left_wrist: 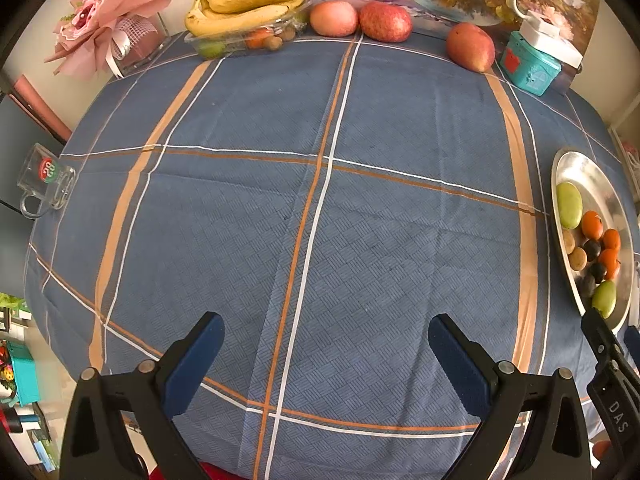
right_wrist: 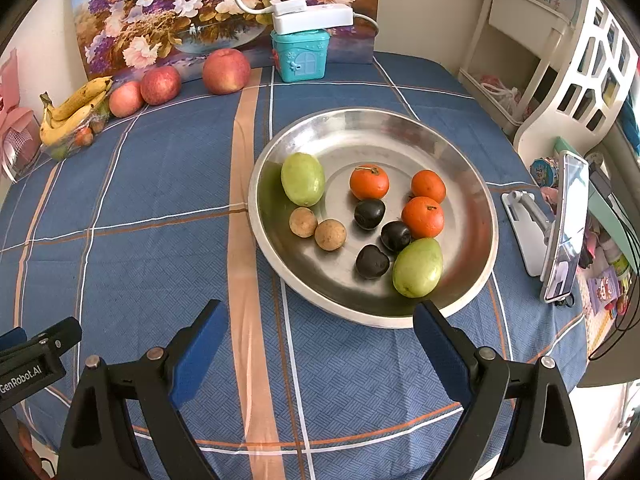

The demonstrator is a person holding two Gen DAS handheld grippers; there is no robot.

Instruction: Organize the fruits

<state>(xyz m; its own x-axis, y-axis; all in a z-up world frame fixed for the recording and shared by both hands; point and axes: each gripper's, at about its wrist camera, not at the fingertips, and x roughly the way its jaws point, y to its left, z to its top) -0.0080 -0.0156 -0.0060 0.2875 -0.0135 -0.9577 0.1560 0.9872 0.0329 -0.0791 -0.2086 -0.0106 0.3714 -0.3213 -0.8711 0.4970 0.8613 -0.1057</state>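
Both grippers have black frames, blue-padded jaws, silver screws; one side label apparently reads "GenRobot.AI".

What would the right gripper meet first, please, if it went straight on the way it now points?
Probably the near rim of the steel plate; the right gripper, jaws open and empty, has only bare tablecloth before it. Beyond lies the dark fruit. Height is unclear.

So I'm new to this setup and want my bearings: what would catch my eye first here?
The metal dish right of centre on the blue checked tablecloth, holding small orange, green, brown and dark fruits. Then the bananas and three red apples lined up at the table's far edge, below a flower painting. Both grippers hang with jaws open and empty.
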